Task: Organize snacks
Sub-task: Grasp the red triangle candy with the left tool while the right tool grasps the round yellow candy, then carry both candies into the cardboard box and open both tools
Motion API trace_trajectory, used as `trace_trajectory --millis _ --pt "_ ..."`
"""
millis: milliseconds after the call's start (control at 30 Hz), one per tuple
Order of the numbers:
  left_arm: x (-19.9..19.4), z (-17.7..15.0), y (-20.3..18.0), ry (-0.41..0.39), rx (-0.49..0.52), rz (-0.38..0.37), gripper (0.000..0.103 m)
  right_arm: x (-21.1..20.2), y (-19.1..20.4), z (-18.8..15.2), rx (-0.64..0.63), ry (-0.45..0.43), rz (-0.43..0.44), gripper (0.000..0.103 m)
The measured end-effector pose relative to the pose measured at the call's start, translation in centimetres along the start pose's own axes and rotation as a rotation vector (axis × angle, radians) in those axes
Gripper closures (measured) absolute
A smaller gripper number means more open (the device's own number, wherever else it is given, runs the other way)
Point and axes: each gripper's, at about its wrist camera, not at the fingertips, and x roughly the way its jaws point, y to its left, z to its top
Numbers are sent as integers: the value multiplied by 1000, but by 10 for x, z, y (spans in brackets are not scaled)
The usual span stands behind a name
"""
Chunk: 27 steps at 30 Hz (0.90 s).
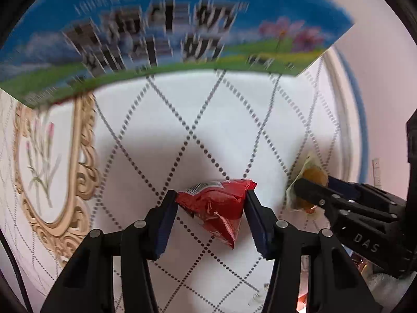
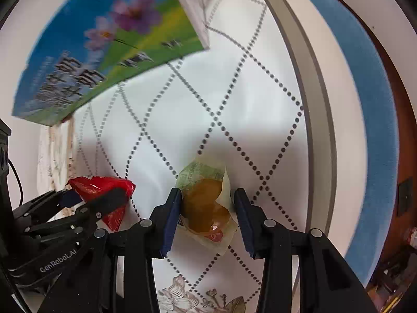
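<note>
My left gripper [image 1: 210,198] is shut on a red snack packet [image 1: 219,203] and holds it over the white tablecloth [image 1: 208,120]. The packet also shows in the right wrist view [image 2: 104,190]. My right gripper [image 2: 207,200] is shut on a clear packet with a brown pastry [image 2: 206,206] inside. From the left wrist view the right gripper [image 1: 302,190] and the pastry packet [image 1: 310,177] sit at the right. A blue and green carton [image 1: 166,34] with flowers and dark lettering stands at the back, blurred; it also shows in the right wrist view [image 2: 104,49].
The tablecloth has dotted diamond lines and a gold floral frame [image 1: 52,161] at the left. The round table's grey rim [image 2: 315,104] and a blue band [image 2: 365,91] curve along the right. A flower print [image 2: 187,297] lies near the front.
</note>
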Motion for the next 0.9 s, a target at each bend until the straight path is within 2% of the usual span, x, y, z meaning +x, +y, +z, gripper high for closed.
trace_trajectory --millis 133,267,400,467,533,600,733,833,900 --pt "-43 2 6 -64 -8 -50 54 -31 15 -3 15 -51 68 59" --pt "-107 17 20 -162 -23 -101 54 -76 38 16 -8 -137 150 59" --pt "-159 60 33 -255 -34 -74 53 -118 76 48 -68 -233 208 59" --pt "-166 88 42 -273 -34 -31 53 -132 97 71 -106 -274 214 59" --pt "-163 106 46 -276 -45 0 53 -136 111 96 -133 -308 185 59" --pt "-155 124 57 -257 -61 34 53 -124 124 115 -134 -302 167 59" --pt "-116 144 81 -193 -95 89 53 -93 123 154 -120 -227 108 59" --pt "-93 155 96 -156 -138 91 51 -73 107 163 -100 -170 77 57" --pt "-78 159 103 -117 -153 92 48 -55 101 166 -87 -106 45 44"
